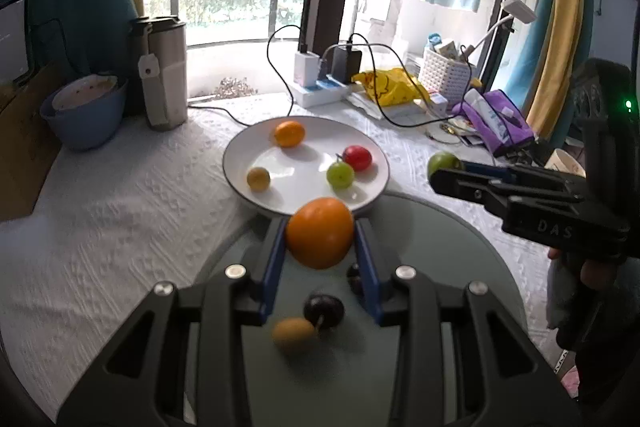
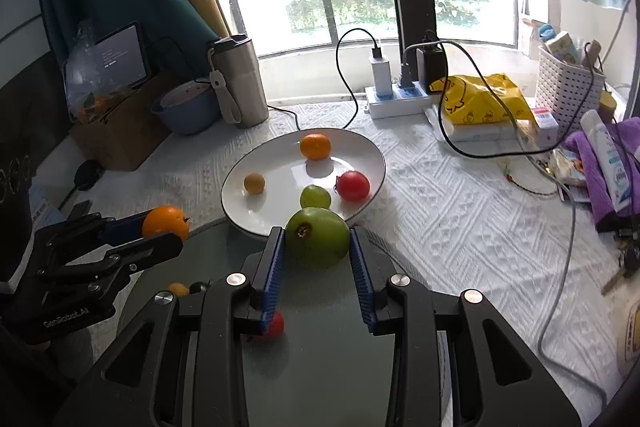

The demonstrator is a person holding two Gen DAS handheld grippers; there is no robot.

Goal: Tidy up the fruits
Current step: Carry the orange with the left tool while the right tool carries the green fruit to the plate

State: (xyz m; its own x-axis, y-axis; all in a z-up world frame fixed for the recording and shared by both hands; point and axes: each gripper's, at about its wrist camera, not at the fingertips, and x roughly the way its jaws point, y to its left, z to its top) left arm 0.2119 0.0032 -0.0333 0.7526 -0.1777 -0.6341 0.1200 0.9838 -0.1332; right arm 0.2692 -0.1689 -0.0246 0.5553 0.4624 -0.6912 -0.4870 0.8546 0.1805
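My left gripper is shut on an orange, held above the grey-green round tray just short of the white plate. My right gripper is shut on a green fruit, also near the plate's front rim. The plate holds a small orange, a yellow fruit, a green grape and a red fruit. On the tray lie a dark plum, a brownish fruit and a red fruit. Each gripper shows in the other's view.
A steel tumbler, a blue bowl and a cardboard box stand at the back left. A power strip with cables, a yellow bag, a white basket and a purple cloth crowd the right.
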